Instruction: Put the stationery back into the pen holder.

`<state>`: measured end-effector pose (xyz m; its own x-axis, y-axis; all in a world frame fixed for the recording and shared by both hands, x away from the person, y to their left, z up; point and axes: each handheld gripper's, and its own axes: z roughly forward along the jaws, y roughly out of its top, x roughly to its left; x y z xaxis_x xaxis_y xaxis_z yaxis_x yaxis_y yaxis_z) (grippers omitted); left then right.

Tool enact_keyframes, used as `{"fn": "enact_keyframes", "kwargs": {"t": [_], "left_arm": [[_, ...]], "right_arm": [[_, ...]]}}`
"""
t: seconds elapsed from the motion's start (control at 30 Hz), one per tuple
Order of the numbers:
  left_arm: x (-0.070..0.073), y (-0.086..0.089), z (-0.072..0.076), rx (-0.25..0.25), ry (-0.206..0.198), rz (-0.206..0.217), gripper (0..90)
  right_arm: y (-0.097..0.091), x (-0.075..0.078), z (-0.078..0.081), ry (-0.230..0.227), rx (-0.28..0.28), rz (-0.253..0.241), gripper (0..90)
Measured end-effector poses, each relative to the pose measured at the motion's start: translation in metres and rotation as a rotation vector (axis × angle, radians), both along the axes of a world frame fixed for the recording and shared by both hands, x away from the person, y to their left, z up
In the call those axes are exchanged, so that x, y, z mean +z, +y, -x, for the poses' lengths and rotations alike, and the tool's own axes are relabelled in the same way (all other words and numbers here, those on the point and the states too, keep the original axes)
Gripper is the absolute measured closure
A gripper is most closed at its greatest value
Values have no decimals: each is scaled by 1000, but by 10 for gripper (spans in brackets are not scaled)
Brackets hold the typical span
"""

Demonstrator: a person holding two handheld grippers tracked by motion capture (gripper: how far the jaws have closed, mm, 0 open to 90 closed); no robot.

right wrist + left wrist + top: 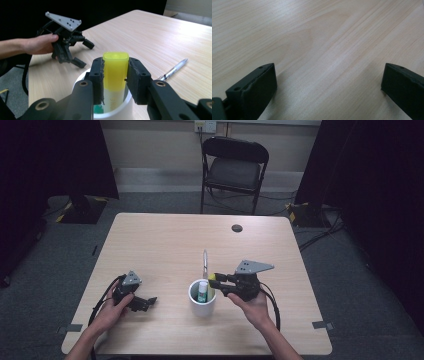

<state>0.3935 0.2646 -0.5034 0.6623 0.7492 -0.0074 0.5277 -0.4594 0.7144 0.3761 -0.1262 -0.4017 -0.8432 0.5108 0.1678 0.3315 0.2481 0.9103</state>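
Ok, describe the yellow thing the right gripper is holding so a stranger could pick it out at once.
On the wooden table, find the white cup near the front edge, between the two hands. Over its rim, the right gripper clamps a highlighter standing upright, its lower end inside the cup. Its translucent yellow cap sets it apart from the green-capped white stick in the cup and the clear pen lying on the table behind it.

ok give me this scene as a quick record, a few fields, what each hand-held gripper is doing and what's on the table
right hand-held gripper: shut on the yellow highlighter, held upright over the cup
left hand-held gripper: open, nothing between its jaws, low over bare table
white cup: upright near the table's front middle; holds a green-and-white item
pen: lying on the table just beyond the cup
table: light wood
behind table: black folding chair
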Motion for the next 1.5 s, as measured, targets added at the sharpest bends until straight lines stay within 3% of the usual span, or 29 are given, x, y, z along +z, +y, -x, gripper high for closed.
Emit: {"fn": "enact_keyframes", "kwargs": {"t": [0.6,0.93,1.5], "left_arm": [[0,0,0,0,0,0,0],[0,0,0,0,0,-1,0],[0,0,0,-1,1,-1,0]], "right_arm": [[3,-13,0,26,9,42,670],[0,-12,-2,31,18,17,599],[-13,-3,-6,26,-11,-26,592]]}}
